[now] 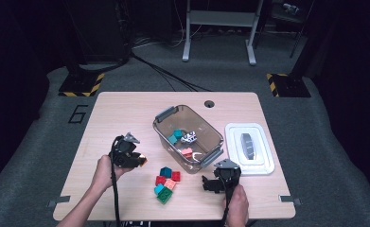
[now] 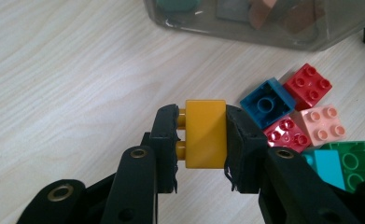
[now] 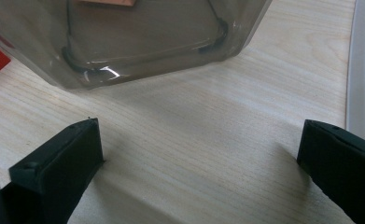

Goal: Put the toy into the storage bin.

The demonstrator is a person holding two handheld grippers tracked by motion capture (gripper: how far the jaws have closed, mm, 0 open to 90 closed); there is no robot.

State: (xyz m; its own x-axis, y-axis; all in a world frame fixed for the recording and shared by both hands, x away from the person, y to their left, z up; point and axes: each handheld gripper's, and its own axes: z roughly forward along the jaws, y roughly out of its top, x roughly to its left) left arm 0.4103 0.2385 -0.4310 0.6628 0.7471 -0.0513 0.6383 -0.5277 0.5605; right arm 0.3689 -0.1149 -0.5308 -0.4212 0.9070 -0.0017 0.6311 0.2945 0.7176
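Dark room, grey carpet floor (image 1: 343,142), light wooden table (image 1: 126,109), grey metal stand (image 1: 219,19), hazard-striped feet (image 1: 81,85)

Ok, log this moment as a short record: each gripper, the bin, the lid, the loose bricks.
left gripper: shut on the yellow brick, held clear of the table
right gripper: open, nothing between the jaws, near the bin's front corner
bin: clear plastic, open, a few bricks inside
lid: white, flat on the table right of the bin
loose bricks: a cluster of red, blue, pink, teal and green in front of the bin
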